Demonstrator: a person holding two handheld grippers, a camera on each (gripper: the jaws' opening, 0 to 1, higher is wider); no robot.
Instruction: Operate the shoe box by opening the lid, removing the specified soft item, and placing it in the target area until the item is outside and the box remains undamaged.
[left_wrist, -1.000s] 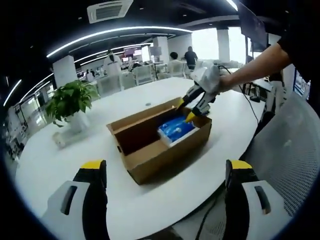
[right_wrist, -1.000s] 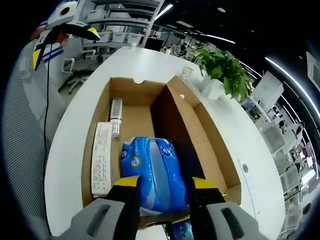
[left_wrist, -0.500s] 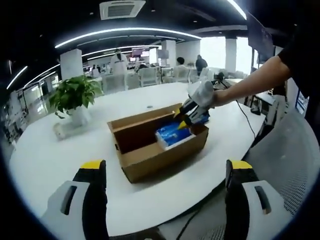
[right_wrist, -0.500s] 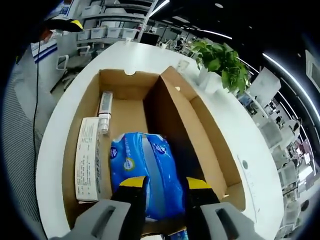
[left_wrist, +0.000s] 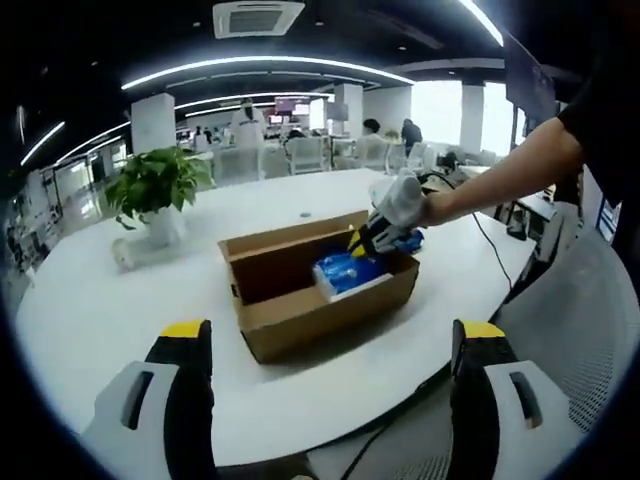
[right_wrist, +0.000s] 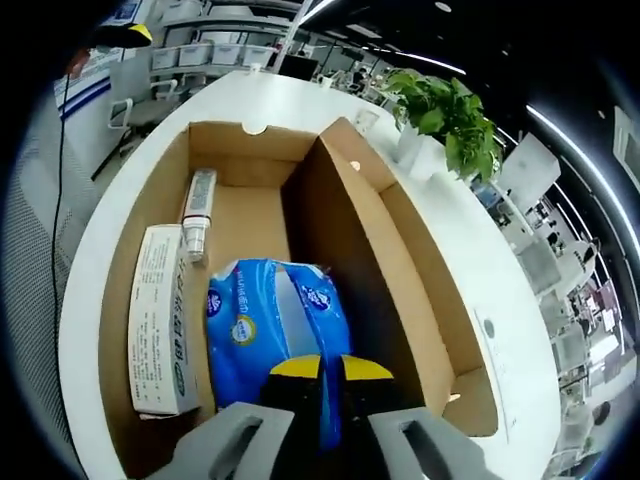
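Lid's open, my right gripper (right_wrist: 331, 368) pinches the blue soft pack (right_wrist: 268, 330) at lower centre inside the shoe box (right_wrist: 395, 235); next I lift straight out, left gripper (left_wrist: 330, 345) spread, idle.

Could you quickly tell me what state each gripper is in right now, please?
Left gripper: open, holding nothing, back from the shoe box.
Right gripper: shut on the blue soft pack inside the box.

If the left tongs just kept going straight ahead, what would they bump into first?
Probably the near wall of the open cardboard box, which sits on the white table straight ahead of the open left tongs. The table between looks bare, though depth is hard to judge.
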